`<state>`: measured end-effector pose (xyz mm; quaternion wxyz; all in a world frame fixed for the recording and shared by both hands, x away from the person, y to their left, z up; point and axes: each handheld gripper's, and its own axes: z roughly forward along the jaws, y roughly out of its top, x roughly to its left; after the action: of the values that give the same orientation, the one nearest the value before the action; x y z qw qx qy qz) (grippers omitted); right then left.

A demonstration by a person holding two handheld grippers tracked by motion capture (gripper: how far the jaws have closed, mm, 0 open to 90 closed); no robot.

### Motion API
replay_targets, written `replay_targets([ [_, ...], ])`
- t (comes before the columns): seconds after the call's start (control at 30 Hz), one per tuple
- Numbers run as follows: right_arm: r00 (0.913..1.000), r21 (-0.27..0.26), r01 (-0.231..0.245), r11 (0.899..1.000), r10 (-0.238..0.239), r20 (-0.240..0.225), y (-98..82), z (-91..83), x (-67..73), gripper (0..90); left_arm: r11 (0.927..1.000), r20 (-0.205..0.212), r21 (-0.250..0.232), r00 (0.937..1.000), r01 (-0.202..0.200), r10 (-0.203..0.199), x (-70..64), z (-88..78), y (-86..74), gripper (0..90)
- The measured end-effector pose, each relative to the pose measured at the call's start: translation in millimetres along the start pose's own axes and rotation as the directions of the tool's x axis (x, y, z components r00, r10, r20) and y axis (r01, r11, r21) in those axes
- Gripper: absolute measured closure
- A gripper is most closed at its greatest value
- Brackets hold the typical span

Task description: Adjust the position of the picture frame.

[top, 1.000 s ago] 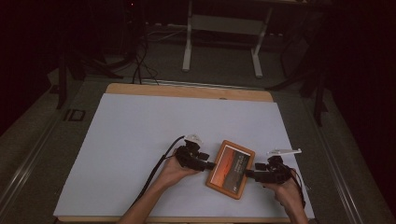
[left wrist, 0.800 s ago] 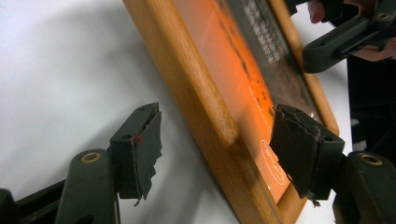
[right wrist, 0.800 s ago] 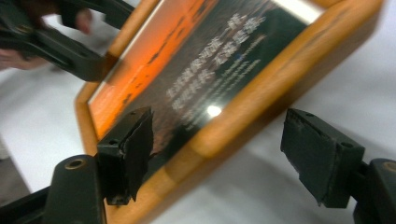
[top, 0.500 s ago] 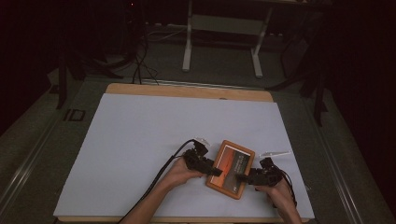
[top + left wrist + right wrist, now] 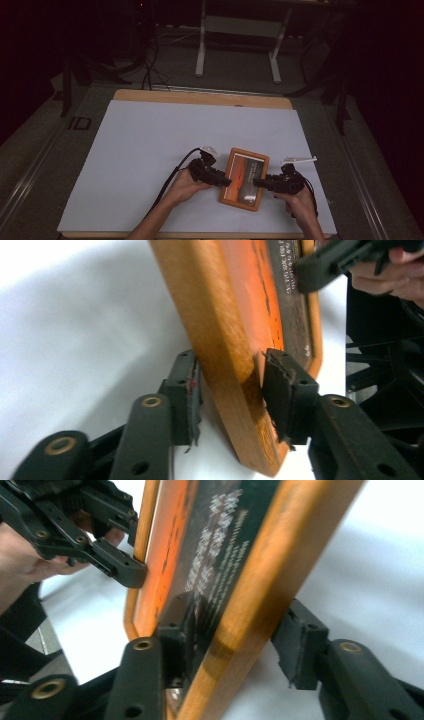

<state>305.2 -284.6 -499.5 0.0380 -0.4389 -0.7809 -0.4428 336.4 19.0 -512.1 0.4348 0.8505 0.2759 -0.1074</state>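
wooden tray sits near the front right of the white table sheet. left gripper and right gripper have just closed onto opposite long rims, jaws partly open, pinching each edge; looks like a balanced two-handed lift.

A dim room: white-topped table on grey floor, metal stand behind.

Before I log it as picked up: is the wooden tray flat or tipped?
Cannot tell. Both tongs, left and right, clamp opposite edges of the wooden tray.
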Motion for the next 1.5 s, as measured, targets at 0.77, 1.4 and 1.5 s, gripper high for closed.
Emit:
replay_targets([
  [0.77,0.9741,-0.058,0.226,0.972,-0.225,0.021,39.3,13.6,52.5,59.3,0.9903,-0.150,-0.134,0.9885,-0.036,0.016,-12.6,-58.7,-24.8,67.3],
  [1.4,0.9737,-0.039,0.217,0.975,-0.219,-0.063,52.3,65.9,81.6,61.3,0.9777,-0.127,-0.181,0.9833,0.107,-0.131,8.6,-102.6,-67.9,66.7],
  [1.5,0.9769,-0.034,0.197,0.980,-0.199,-0.079,50.5,70.9,80.7,61.8,0.9738,-0.116,-0.184,0.9810,0.133,-0.156,12.5,-103.6,-71.7,66.4],
])
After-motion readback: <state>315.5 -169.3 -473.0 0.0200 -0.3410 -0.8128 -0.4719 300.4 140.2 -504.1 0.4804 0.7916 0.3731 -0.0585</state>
